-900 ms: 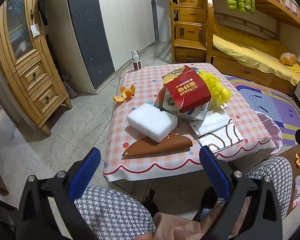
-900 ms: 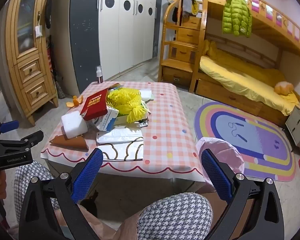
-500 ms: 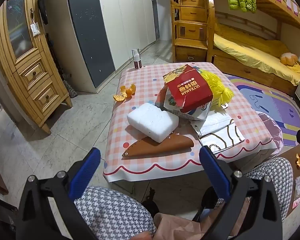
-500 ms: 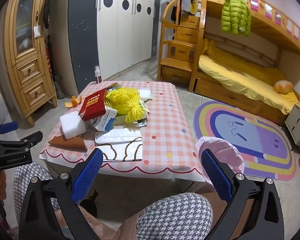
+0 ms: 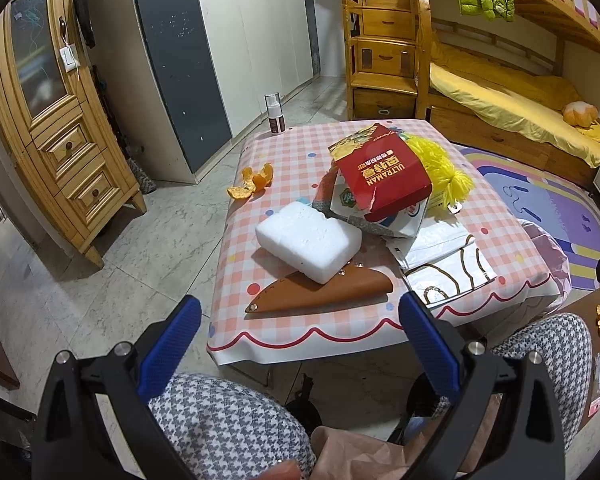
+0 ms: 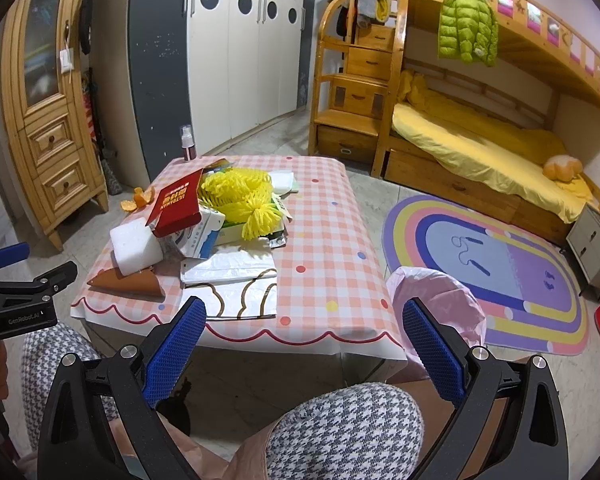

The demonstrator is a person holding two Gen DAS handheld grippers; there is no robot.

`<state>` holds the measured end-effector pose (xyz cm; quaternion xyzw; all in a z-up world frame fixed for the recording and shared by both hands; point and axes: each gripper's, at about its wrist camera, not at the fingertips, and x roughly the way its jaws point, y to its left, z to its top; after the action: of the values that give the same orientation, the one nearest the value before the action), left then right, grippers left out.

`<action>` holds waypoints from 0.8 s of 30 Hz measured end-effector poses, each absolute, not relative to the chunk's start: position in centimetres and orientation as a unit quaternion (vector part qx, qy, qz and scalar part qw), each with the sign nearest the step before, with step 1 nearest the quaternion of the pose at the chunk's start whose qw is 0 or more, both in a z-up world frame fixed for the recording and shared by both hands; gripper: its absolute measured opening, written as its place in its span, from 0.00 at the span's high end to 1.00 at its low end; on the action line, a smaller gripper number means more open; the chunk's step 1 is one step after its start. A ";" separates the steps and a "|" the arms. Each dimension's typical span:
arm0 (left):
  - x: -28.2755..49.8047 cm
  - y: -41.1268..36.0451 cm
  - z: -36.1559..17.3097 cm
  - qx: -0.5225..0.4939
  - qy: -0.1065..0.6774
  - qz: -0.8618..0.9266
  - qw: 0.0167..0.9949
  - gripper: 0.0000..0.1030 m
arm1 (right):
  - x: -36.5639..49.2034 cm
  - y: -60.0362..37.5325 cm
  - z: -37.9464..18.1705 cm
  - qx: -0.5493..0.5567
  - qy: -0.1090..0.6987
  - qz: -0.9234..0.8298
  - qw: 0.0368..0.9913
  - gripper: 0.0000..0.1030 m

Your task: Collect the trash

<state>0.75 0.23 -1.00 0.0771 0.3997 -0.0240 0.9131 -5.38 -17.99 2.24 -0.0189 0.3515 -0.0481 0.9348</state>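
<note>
Both the left gripper (image 5: pixel 300 320) and right gripper (image 6: pixel 302 326) gape wide, empty. I'd grab the white foam block (image 5: pixel 309 241) near the checked table's (image 5: pixel 300 160) front-left corner first, squeezing gently so it doesn't crumble.

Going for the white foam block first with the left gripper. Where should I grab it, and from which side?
Take the white foam block across its narrower width, near the end that faces you, coming down from above and from the front. It lies flat with that end propped on the brown leather sheath, so both long side faces look exposed. The left gripper is open and empty; it may just span that width.
</note>
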 end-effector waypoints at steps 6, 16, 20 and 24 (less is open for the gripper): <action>0.8 0.3 -1.0 0.076 0.401 -0.023 0.913 0.07 | -5.4 -18.0 2.2 -0.018 0.353 -0.048 0.934 0.05; 0.9 0.3 -0.9 0.077 0.400 -0.024 0.913 0.07 | -5.4 -18.0 2.2 -0.019 0.353 -0.049 0.934 0.05; 0.8 0.5 -0.9 0.076 0.398 -0.023 0.914 0.07 | -5.4 -17.9 2.2 -0.019 0.353 -0.048 0.934 0.05; 0.8 0.4 -0.9 0.076 0.399 -0.023 0.914 0.07 | -5.5 -17.9 2.2 -0.019 0.353 -0.049 0.934 0.05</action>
<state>0.84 0.44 -0.85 0.0763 0.3986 -0.0233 0.9137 -5.45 -17.92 2.19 -0.0190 0.3528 -0.0493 0.9342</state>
